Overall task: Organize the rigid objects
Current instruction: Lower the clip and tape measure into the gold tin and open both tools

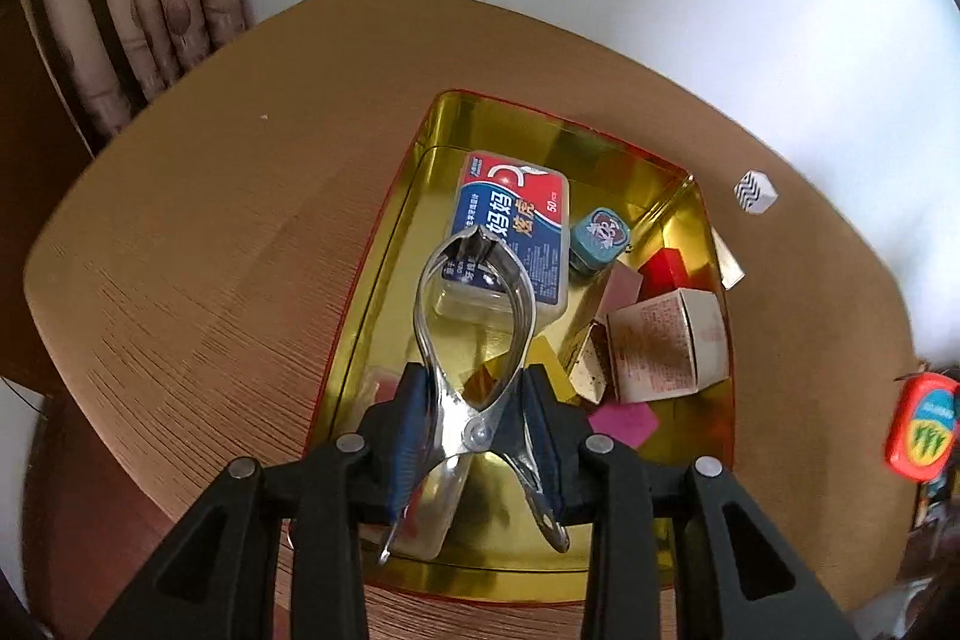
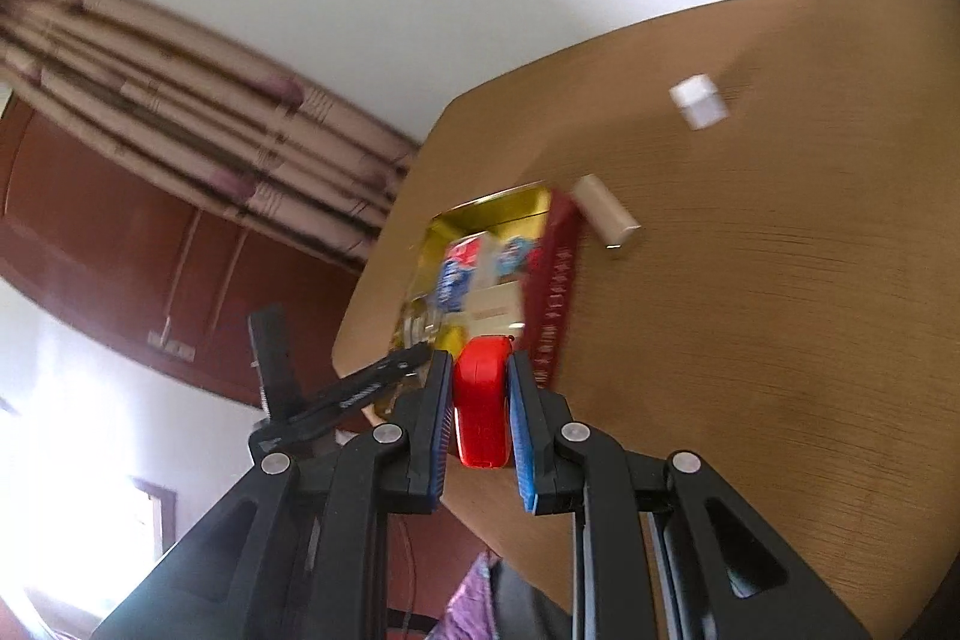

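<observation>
The left tongs (image 1: 474, 400) grip a steel clip (image 1: 474, 316) by its handles above the gold tin (image 1: 384, 244) on the desk (image 1: 210, 220). It looks stiff, slick and springy, so squeezing low near the pivot seems safest. The right tongs (image 2: 480, 400) clench a red tape measure (image 2: 480, 400), hard and smooth, by its flat sides.

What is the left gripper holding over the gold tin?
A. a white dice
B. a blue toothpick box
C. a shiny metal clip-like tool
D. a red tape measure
C: the left gripper pinches a shiny metal clip-like tool between its blue pads, above the gold tin.
</observation>
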Demonstrator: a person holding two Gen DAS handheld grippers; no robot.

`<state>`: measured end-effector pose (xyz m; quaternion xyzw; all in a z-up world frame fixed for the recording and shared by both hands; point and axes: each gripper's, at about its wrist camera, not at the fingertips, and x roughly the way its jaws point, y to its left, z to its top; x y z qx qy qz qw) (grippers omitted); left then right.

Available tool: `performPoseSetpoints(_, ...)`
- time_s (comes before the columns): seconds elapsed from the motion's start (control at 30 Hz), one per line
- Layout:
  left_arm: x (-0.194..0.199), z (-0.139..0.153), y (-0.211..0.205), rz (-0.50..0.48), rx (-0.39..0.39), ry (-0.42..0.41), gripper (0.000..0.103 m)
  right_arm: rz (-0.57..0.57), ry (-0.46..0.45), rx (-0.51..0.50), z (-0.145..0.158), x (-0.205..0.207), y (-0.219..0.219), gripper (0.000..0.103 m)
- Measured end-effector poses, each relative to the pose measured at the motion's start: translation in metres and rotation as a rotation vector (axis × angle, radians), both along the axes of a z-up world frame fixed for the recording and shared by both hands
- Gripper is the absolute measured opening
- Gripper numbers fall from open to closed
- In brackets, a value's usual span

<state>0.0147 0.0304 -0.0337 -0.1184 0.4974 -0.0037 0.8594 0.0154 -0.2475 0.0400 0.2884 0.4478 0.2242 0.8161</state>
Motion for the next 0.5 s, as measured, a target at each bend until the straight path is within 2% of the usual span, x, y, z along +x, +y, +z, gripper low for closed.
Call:
performPoseSetpoints(0.1, -0.014, 0.002, 0.017, 0.056, -0.111, -0.014, 0.041, 0.049, 0.012, -0.003, -0.001, 0.014, 0.028, 0.020)
performPoseSetpoints(0.2, -0.042, 0.012, 0.037, 0.120, -0.180, -0.083, 0.046, 0.091, 0.028, -0.026, -0.006, 0.030, 0.060, 0.020)
performPoseSetpoints(0.33, -0.079, 0.019, 0.054, 0.165, -0.170, -0.167, 0.056, 0.135, 0.062, -0.058, -0.020, 0.049, 0.097, 0.020)
performPoseSetpoints(0.5, -0.106, 0.015, 0.062, 0.170, -0.086, -0.203, 0.057, 0.165, 0.108, -0.093, -0.041, 0.059, 0.126, 0.019)
